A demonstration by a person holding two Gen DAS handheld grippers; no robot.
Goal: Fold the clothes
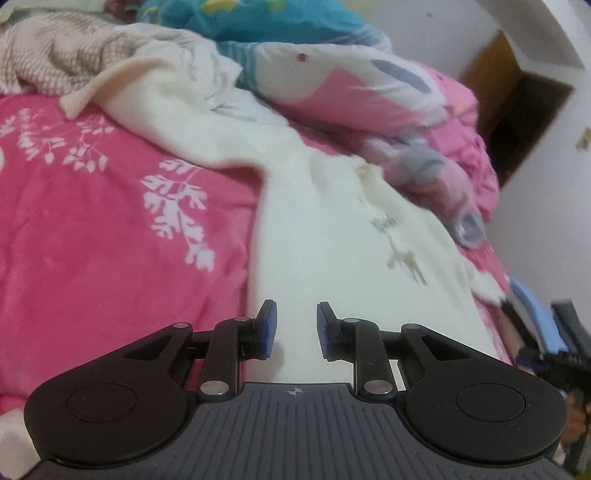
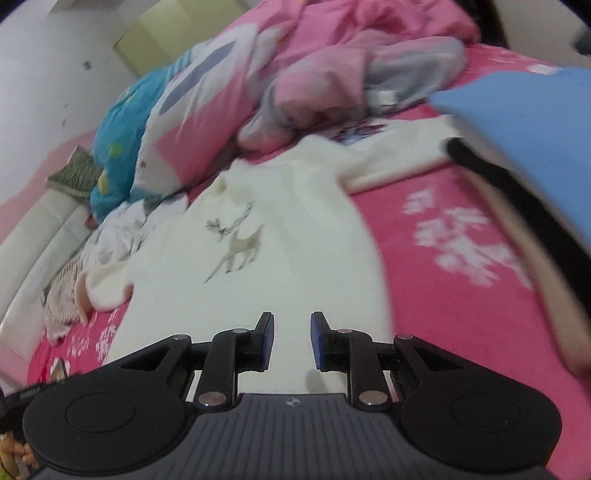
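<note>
Cream deer-print top (image 2: 236, 280) lies spread flat, no fold visible; folding remains. Left gripper (image 1: 295, 325), right gripper (image 2: 291, 339) fingers spread, empty.

Black linkage jaws, blue pads (image 1: 268, 328)

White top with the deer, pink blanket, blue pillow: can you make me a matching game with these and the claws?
Things:
1. white top
2. bedspread
3. blue pillow
4. left claw

States:
A. open, holding nothing
B. pink with white leaf prints
C. printed with deer
D. at the far end of the bed

Pairs: 1-C, 2-B, 3-D, 4-A
</note>
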